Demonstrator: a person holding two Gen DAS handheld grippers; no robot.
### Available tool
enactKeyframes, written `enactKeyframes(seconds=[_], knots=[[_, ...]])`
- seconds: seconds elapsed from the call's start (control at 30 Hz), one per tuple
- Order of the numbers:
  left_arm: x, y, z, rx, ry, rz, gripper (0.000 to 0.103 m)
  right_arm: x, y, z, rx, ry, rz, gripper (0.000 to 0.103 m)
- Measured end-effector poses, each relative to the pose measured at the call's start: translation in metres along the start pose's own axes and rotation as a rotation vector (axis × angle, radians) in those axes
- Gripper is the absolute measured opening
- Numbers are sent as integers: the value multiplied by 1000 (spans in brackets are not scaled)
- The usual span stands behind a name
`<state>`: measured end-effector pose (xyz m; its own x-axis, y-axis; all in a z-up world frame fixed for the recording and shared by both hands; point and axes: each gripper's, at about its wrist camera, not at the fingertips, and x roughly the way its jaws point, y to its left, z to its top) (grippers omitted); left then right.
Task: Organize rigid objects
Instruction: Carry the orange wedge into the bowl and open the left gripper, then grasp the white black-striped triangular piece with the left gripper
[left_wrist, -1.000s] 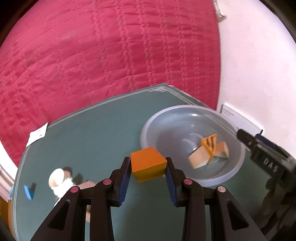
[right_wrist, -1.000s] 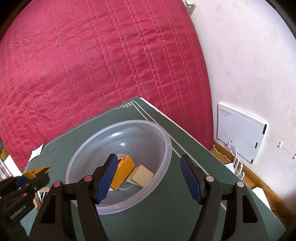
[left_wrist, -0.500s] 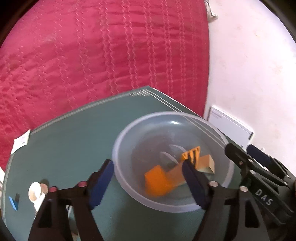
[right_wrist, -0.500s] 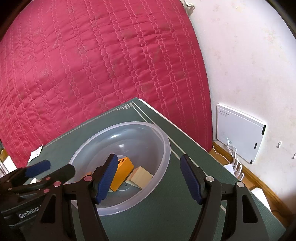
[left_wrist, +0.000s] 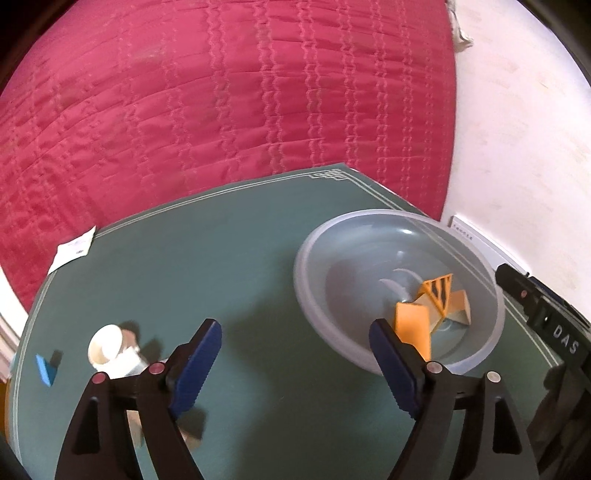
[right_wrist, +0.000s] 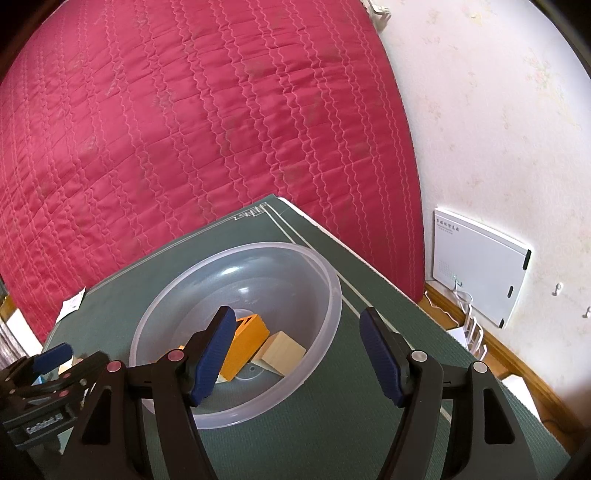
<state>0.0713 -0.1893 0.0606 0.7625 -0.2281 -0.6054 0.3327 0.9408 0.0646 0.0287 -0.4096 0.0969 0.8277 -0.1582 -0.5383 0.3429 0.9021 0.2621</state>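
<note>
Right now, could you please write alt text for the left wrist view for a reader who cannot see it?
The left claw, its jaws opening with nothing between them, hovers over a green table. Right of it, a clear plastic bowl holds orange and pale wooden blocks. A white cup lies left.

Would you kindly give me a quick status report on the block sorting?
Left gripper jaws opening, empty. Right gripper open, empty. Orange block in bowl. White cup on table, nothing blocking.
</note>
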Motion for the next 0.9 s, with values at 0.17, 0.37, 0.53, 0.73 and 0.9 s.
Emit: enactKeyframes(seconds=[0.17, 0.37, 0.53, 0.73, 0.9], knots=[[-12, 22, -12, -45, 5, 35, 88, -1, 2, 0, -7, -1, 3, 71], [-25, 57, -26, -121, 13, 96, 91, -1, 3, 1, -13, -7, 0, 71], [-35, 88, -37, -192, 17, 152, 92, -1, 3, 1, -17, -7, -2, 71], [-41, 121, -51, -247, 30, 216, 93, -1, -1, 4, -26, -1, -3, 71], [-39, 141, -64, -282, 57, 248, 93, -6, 1, 2, -53, -1, -11, 71]])
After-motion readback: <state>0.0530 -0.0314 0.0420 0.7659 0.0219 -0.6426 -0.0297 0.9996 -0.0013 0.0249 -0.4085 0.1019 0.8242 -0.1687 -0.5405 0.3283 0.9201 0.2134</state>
